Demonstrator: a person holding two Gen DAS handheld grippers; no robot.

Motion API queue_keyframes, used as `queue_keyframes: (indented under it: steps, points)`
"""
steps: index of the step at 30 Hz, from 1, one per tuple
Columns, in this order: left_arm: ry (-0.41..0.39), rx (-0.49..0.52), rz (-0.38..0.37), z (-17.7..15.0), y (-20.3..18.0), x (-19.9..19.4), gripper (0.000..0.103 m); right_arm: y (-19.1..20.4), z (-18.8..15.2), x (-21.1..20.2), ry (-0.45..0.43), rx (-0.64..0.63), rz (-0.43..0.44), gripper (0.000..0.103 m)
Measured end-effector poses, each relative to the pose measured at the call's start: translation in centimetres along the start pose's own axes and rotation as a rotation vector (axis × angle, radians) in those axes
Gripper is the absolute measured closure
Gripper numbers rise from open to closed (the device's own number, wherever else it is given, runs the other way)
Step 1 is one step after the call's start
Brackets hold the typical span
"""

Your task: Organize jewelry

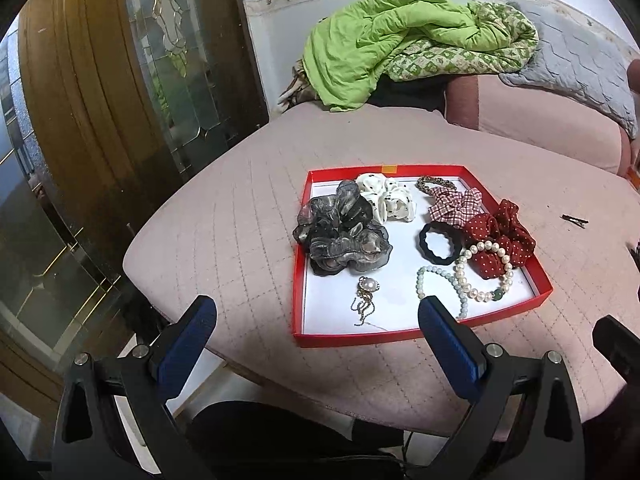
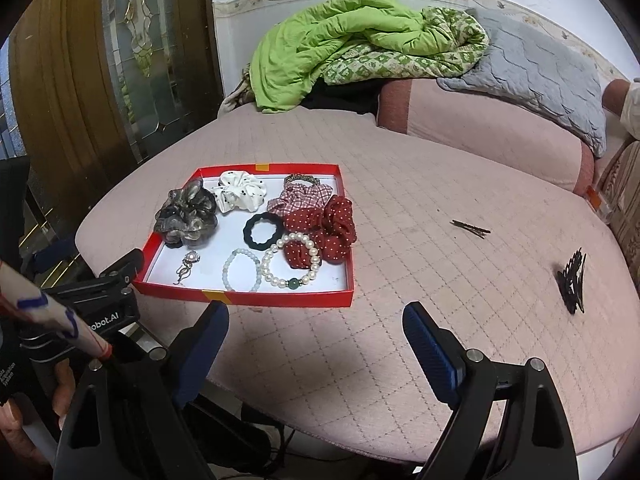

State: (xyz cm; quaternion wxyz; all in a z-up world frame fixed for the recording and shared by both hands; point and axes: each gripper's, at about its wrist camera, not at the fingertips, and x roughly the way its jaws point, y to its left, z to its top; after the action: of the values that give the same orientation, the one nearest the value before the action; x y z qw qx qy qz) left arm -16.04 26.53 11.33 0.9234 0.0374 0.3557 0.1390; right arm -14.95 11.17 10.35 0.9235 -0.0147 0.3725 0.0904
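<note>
1. Red cardboard makes up the shallow tray (image 1: 536, 270), which sits on the pink quilted bed (image 1: 224, 240) and already holds scrunchies, a black hair tie (image 1: 440, 240), two bead bracelets and a pearl brooch (image 1: 366, 286).
2. Still outside it, out on the quilt, lie the hairpins (image 2: 471, 229) and the black claw clip (image 2: 573, 282).
3. Left gripper (image 1: 316, 320) and right gripper (image 2: 316, 326) both stand with jaws wide and nothing between them.
4. The hairpins look light, thin and stiff; lying flat on soft fabric, they probably need a pinch across the middle.
5. The claw clip seems rigid but toothed and brittle, so grip its spine, not the prongs.
</note>
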Motion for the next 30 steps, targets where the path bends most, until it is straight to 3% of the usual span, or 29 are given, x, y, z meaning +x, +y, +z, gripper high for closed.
queue_keyframes:
  steps: [30]
  points:
    - [0.044,-0.001,-0.035,-0.31,-0.46,0.55,0.003,-0.38,-0.49,0.37,0.016,0.006,0.016,0.011]
